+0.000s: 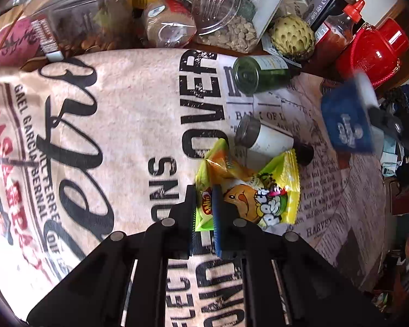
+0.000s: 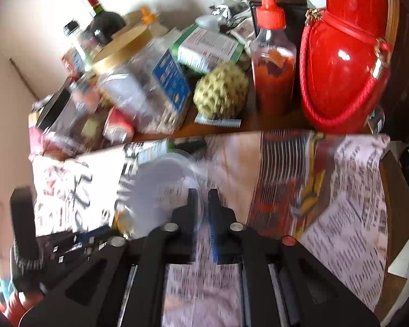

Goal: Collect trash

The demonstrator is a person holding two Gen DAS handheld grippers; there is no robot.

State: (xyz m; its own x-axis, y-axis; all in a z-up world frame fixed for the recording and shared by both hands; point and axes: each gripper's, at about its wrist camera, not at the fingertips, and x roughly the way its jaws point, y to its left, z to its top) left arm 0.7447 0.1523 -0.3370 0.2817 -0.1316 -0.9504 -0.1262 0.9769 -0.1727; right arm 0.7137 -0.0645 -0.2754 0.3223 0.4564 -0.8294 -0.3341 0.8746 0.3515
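Note:
A yellow-green snack wrapper (image 1: 253, 190) lies crumpled on the printed cloth (image 1: 109, 125). My left gripper (image 1: 204, 199) is shut on the wrapper's left edge. Just beyond it lie a small white bottle with a black cap (image 1: 270, 141) and a green glass bottle (image 1: 259, 73), both on their sides. At the right of the left wrist view, a blurred blue-sided cup (image 1: 346, 120) hangs above the cloth. In the right wrist view that cup (image 2: 163, 179) shows its pale inside, and my right gripper (image 2: 203, 199) is shut on its thin rim.
Clutter lines the back of the table: a red purse (image 2: 340, 54), a red-capped sauce bottle (image 2: 272, 62), a custard apple (image 2: 220, 90), clear plastic tubs (image 1: 220, 8) and jars (image 2: 122, 51). The cloth drops off the table's right edge (image 2: 381, 190).

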